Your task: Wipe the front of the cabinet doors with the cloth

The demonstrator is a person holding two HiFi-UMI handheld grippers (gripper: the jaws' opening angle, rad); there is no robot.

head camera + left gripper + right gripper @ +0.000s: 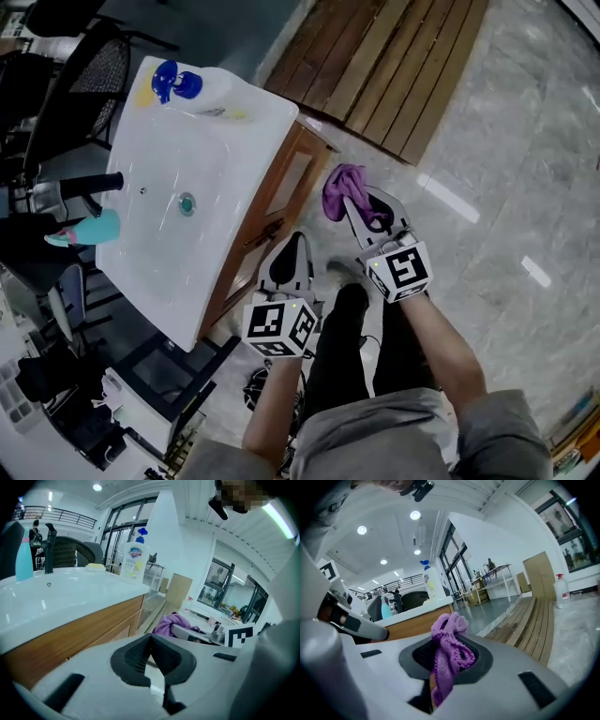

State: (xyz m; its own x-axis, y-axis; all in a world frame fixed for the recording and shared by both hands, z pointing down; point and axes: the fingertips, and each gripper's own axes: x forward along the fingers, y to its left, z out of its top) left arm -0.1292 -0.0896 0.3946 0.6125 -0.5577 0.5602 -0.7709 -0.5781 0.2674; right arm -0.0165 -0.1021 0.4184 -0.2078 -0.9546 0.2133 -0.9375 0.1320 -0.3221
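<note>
cloth [449,651]: purple, knit-looking and bunched. A wad pokes out past the jaw tips and a tail hangs down between the jaws.
cloth place: held in the air over the floor [487,169], near the cabinet [286,187] front but not touching it.
right gripper [362,208]: jaws clenched on the cloth through the middle of the bunch.
left gripper [151,639]: jaws pressed together with nothing between them. It hangs beside the right one, close to the cabinet and below the sink [178,150] edge.
handling: the cloth looks soft, light and limp, with no breakage risk. It should flatten and drag on the wood, and a firm pinch ought to keep it from pulling out.
hold: the present mid-bunch pinch seems fine, since it leaves a pad of cloth ahead of the tips to meet the door.
risk: if the wad is pressed thin, the hard tips may scrape the wood. The loose tail could catch on a door edge.
task state: judging by the gap to the door, wiping has not started.
</note>
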